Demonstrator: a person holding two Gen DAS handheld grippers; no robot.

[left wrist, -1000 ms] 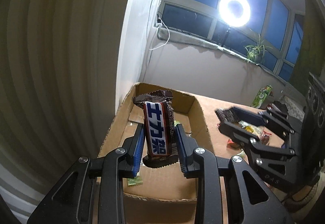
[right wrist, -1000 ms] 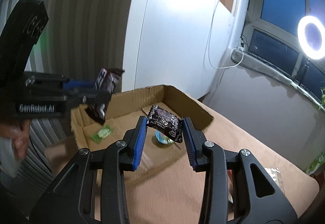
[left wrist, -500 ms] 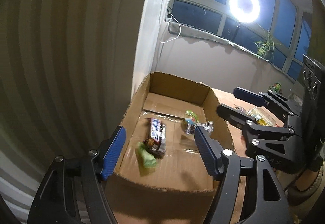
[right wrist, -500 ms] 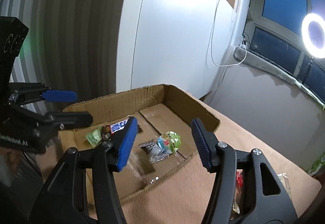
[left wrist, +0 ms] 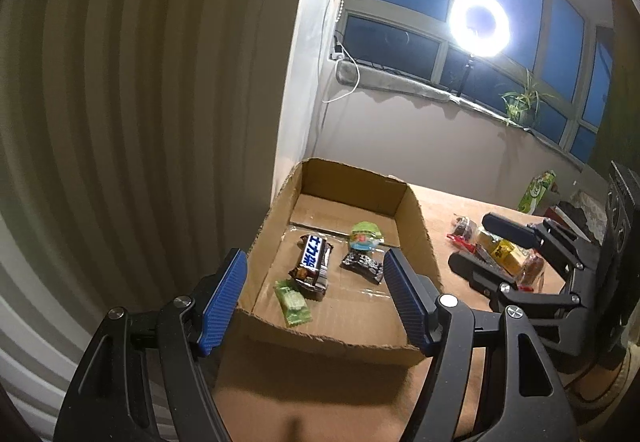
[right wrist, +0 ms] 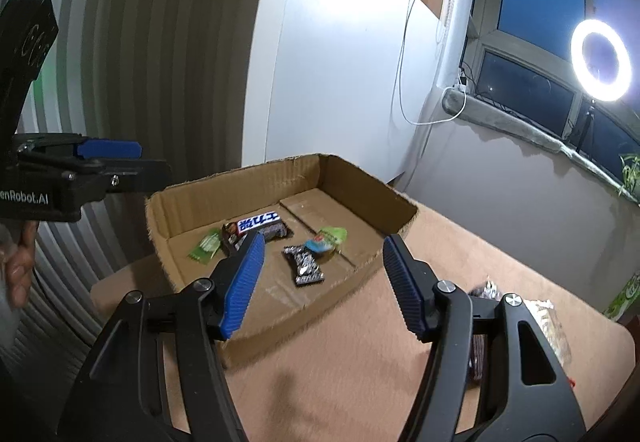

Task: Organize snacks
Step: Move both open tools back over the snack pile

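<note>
An open cardboard box (left wrist: 418, 217) (right wrist: 360, 181) sits on the tan table. Inside lie a brown chocolate bar with a blue label (left wrist: 314, 262) (right wrist: 256, 224), a black foil packet (left wrist: 362, 264) (right wrist: 304, 266), a flat green packet (left wrist: 293, 301) (right wrist: 206, 246) and a green-topped jelly cup (left wrist: 365, 234) (right wrist: 326, 238). My left gripper (left wrist: 316, 302) is open and empty above the box's near edge; it shows at the left of the right wrist view (right wrist: 108, 157). My right gripper (right wrist: 322, 282) is open and empty over the box's right side; it shows at the right of the left wrist view (left wrist: 492, 242).
Loose snacks lie on the table right of the box: a red and yellow pile (left wrist: 496, 250) and clear and dark packets (right wrist: 536, 318). A green carton (left wrist: 536, 191) stands at the back. A wall and curtain lie left; a ring light (left wrist: 479, 23) and windowsill behind.
Both grippers opened and dropped their loads: the chocolate bar from the left and the black packet from the right now lie in the box. Both grippers have pulled back.
</note>
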